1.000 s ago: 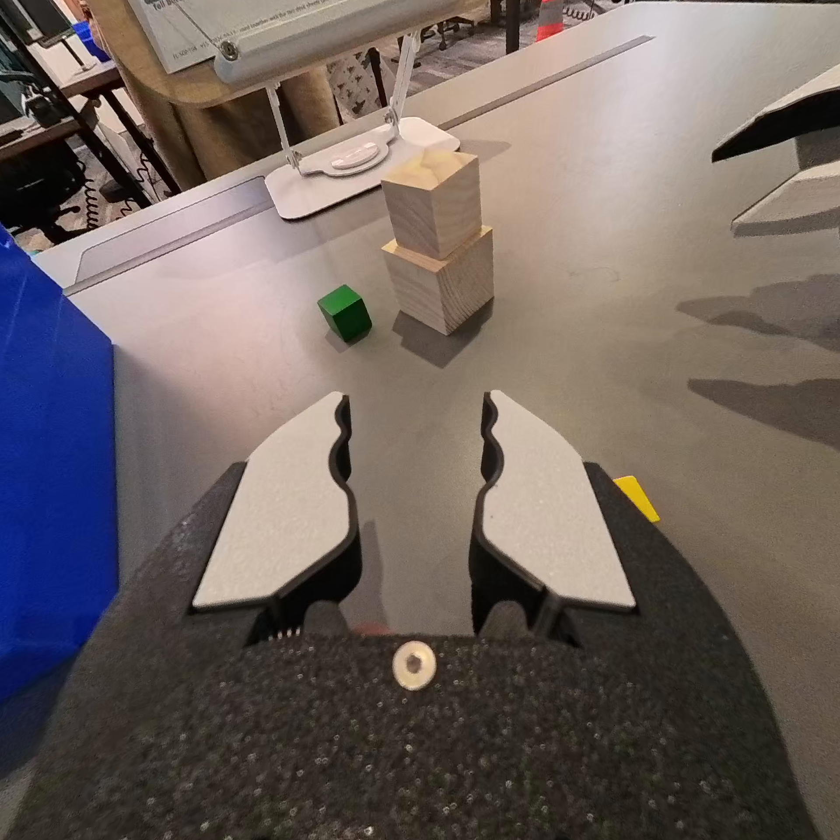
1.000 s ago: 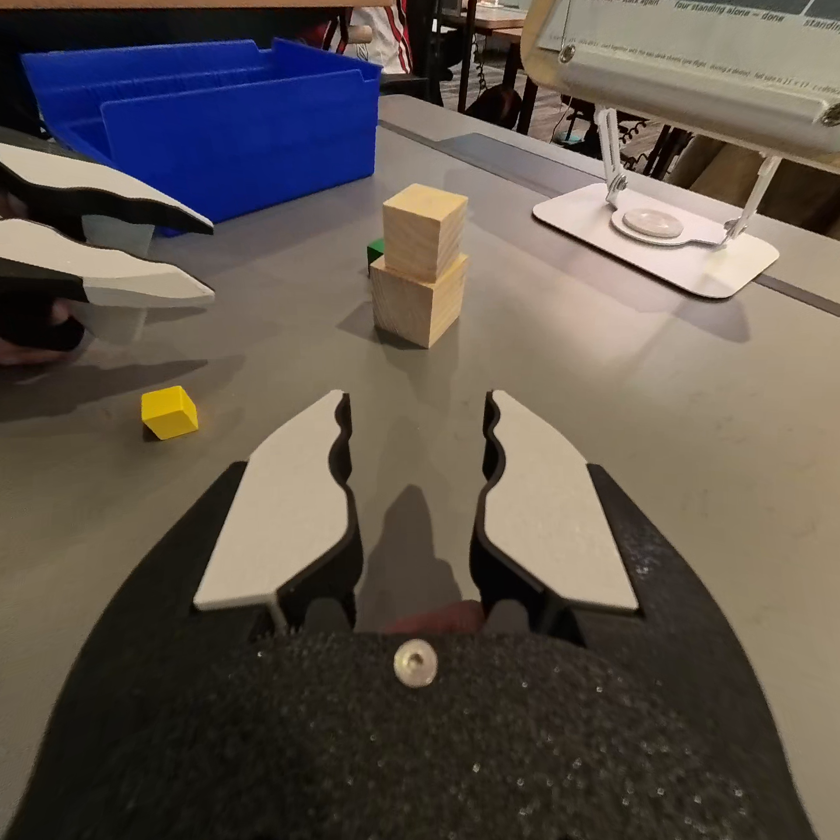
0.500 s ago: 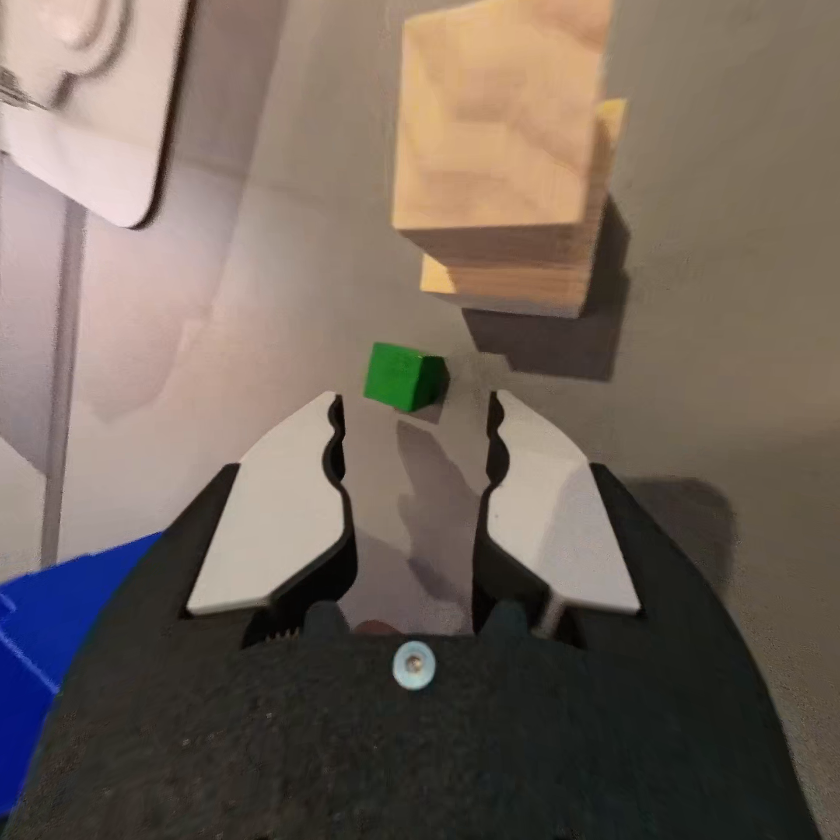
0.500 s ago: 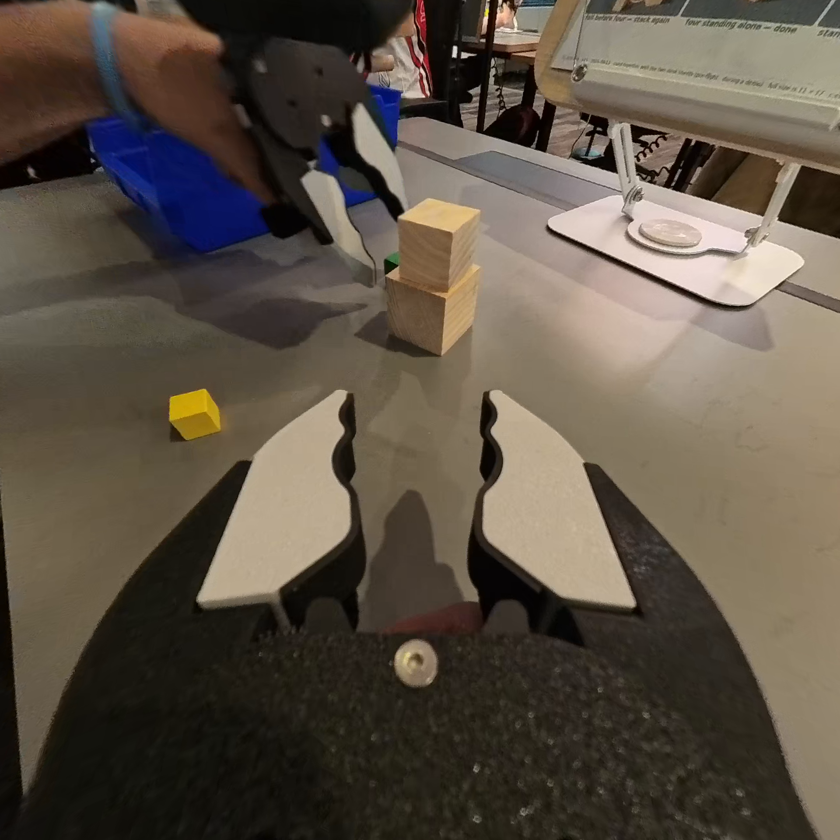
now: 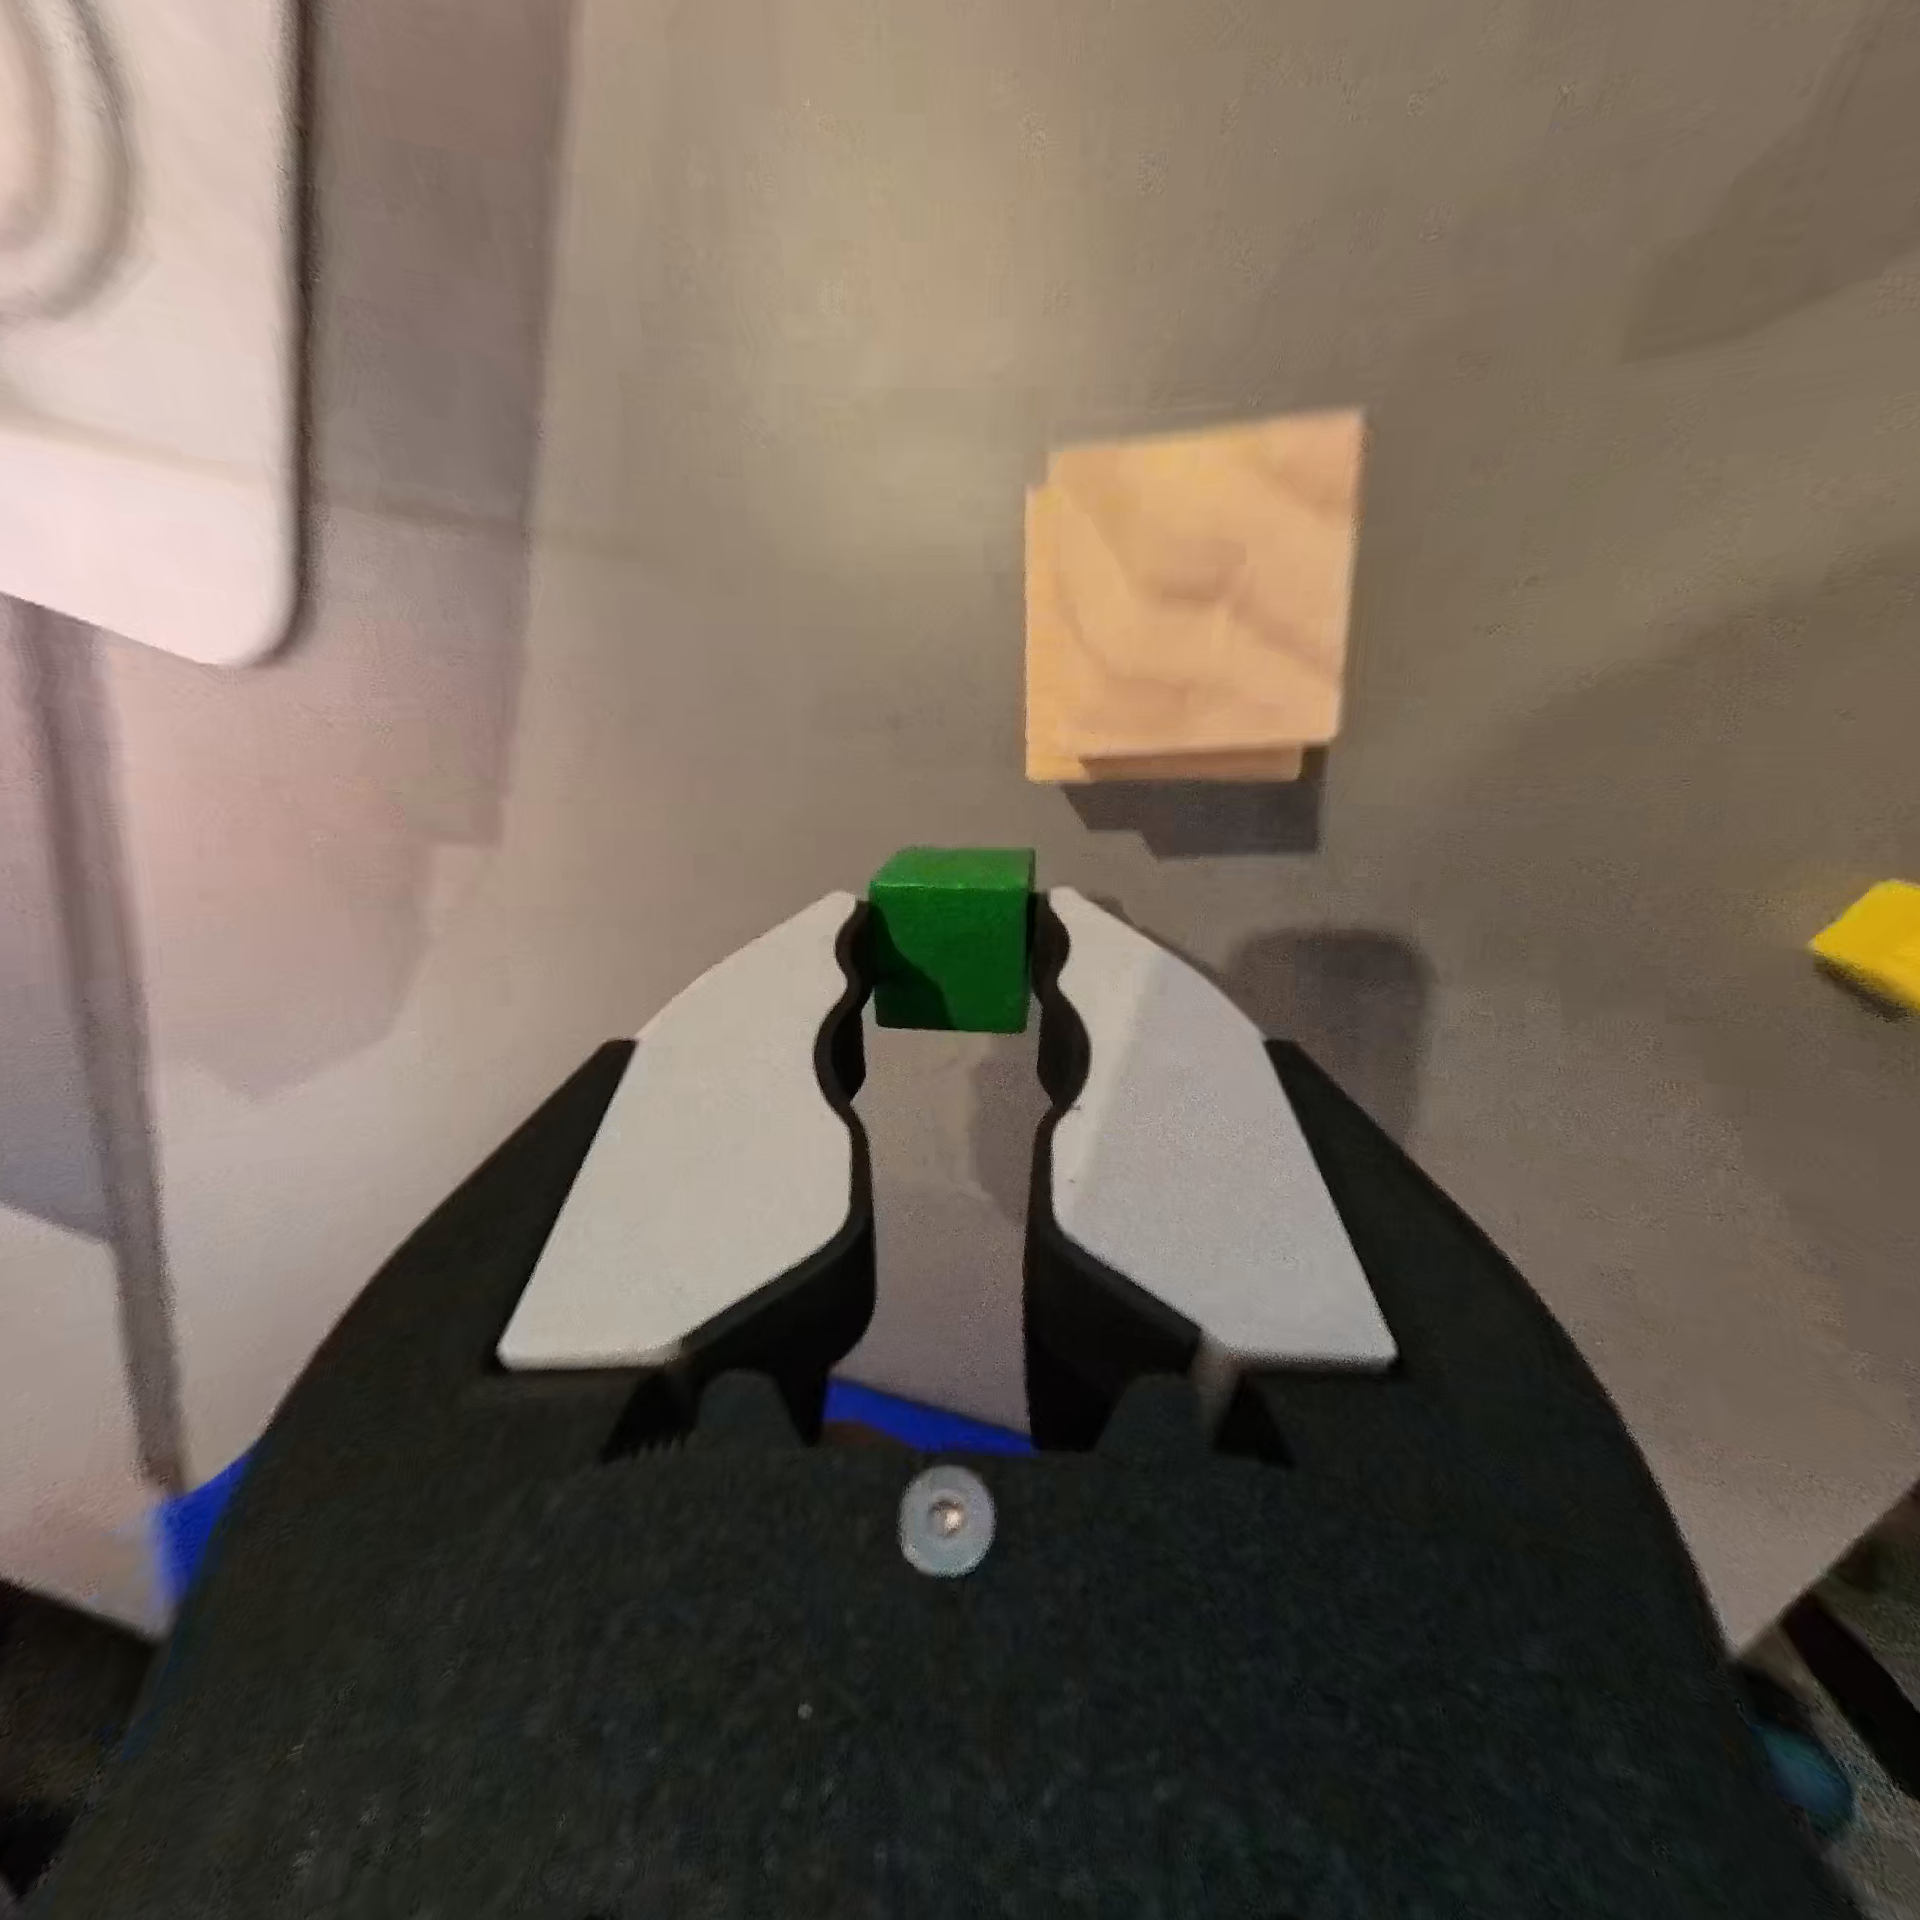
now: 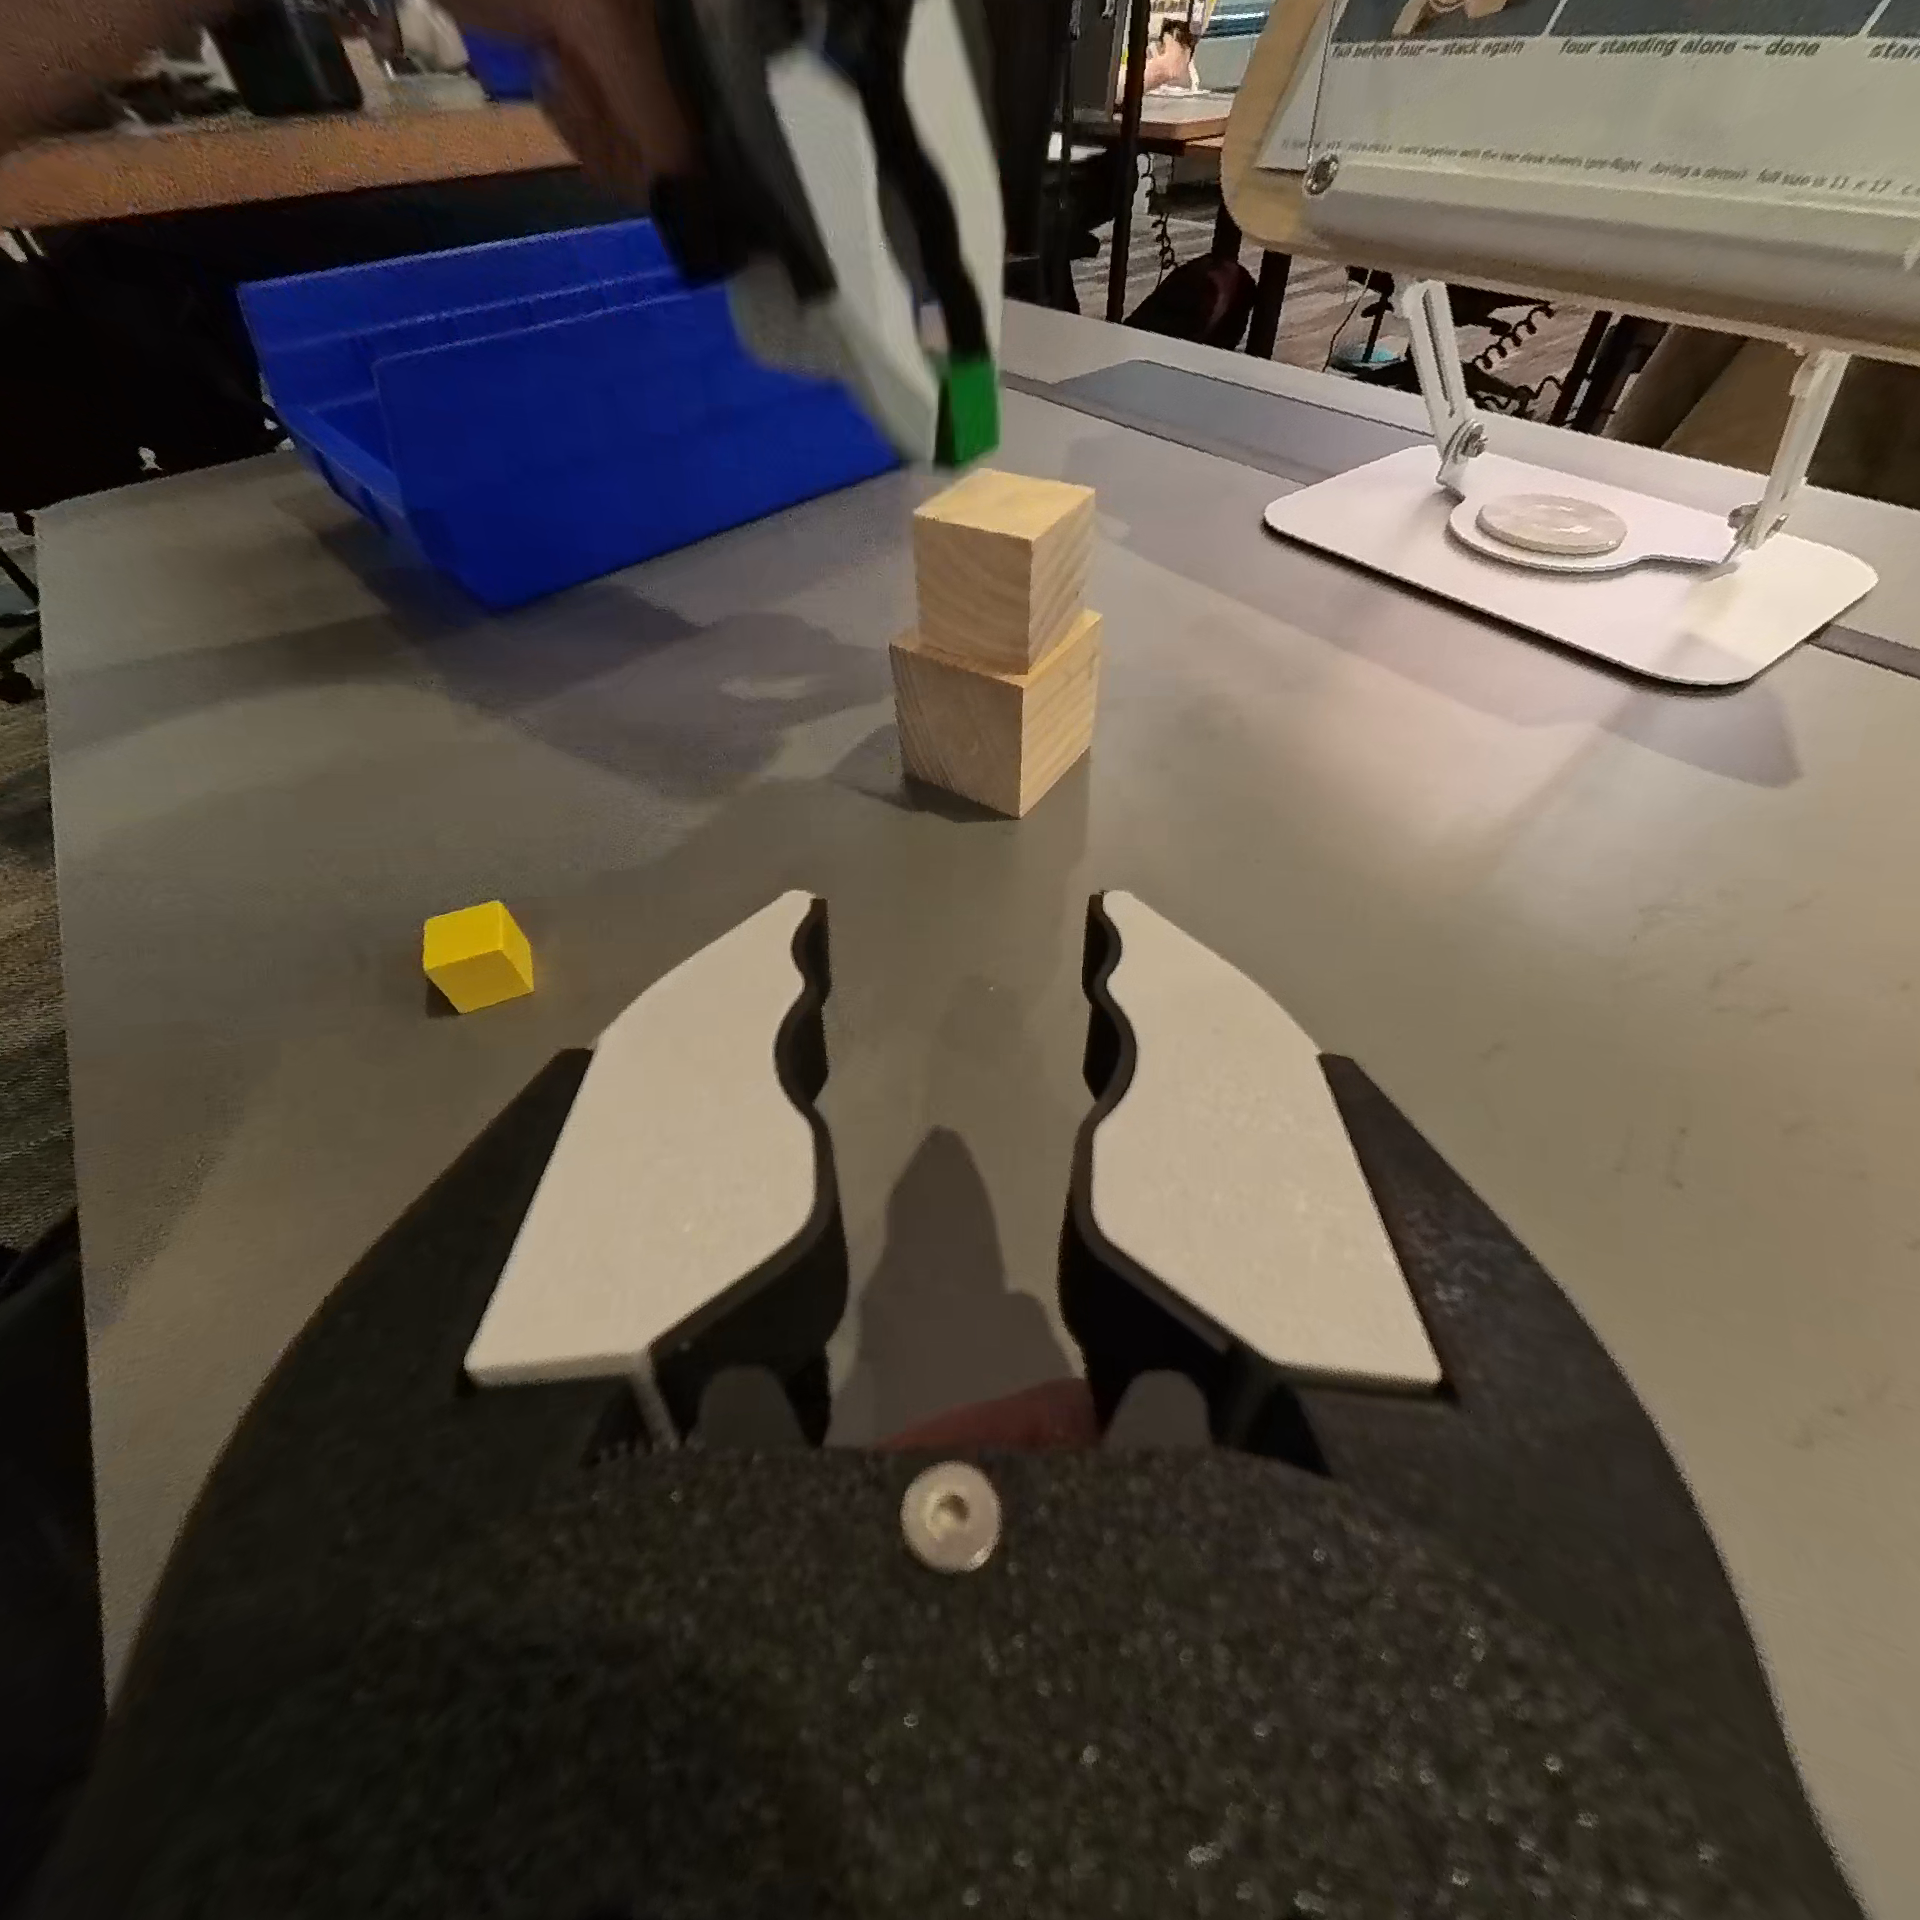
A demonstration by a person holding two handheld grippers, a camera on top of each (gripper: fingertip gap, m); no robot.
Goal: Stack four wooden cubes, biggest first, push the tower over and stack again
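Observation:
My left gripper [image 5: 954, 914] is shut on a small green cube [image 5: 951, 940] and holds it in the air, pointing down at the table. In the right wrist view this gripper [image 6: 935, 416] and the green cube [image 6: 966, 410] hang just above and left of a two-cube stack. The stack is a smaller plain wooden cube [image 6: 1003, 566] on a bigger one [image 6: 992, 722]; from above it shows in the left wrist view [image 5: 1190, 597]. A small yellow cube [image 6: 478, 956] lies on the table at the left, also at the left wrist view's right edge [image 5: 1870, 956]. My right gripper [image 6: 956, 925] is open and empty, near the table.
A blue plastic bin [image 6: 561, 426] stands at the back left of the grey table [image 6: 1455, 883]. A white stand base [image 6: 1579, 561] holding a tilted board [image 6: 1621, 135] stands at the back right; the base also shows in the left wrist view [image 5: 135, 364].
My left gripper closed on the green cube, lifted it off the table and carried it up beside the top of the stack. My right gripper stayed open and drew back a little.

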